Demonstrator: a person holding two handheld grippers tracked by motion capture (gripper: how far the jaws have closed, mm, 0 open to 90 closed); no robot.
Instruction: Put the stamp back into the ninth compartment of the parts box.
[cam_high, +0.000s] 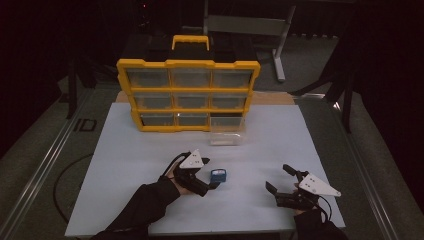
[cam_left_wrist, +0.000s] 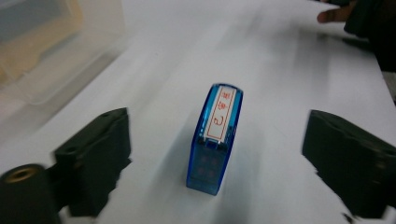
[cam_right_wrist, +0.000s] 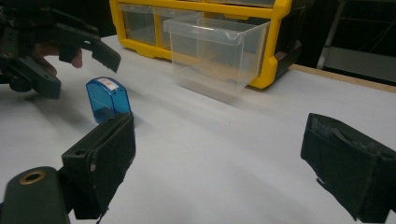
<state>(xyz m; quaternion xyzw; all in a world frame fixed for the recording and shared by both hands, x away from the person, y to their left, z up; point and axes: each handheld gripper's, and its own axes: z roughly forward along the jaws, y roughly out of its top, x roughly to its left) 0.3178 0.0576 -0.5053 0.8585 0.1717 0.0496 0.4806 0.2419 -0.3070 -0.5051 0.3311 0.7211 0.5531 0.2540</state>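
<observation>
Taking the small blue stamp (cam_high: 218, 176) as the landmark: it sits on the white table (cam_high: 150, 150), nearer the person's edge than the middle. Nearest that edge, well apart from the stamp on the person's right, the right gripper (cam_high: 280, 179) rests just over the table with its jaws wide and nothing between them. Just beside the stamp on the other side, the left gripper (cam_high: 207, 174) points at it. In the left gripper view the stamp (cam_left_wrist: 215, 137) stands upright on its narrow edge between the two black jaws, its red-printed label facing up, with bare table showing on either side of it, so the pads are not on it and the jaws stand open around it. Beyond the stamp lies a clear plastic drawer (cam_high: 226, 134), pulled out in front of the yellow drawer cabinet (cam_high: 189, 95), which stands farthest back, at its lower right slot.
</observation>
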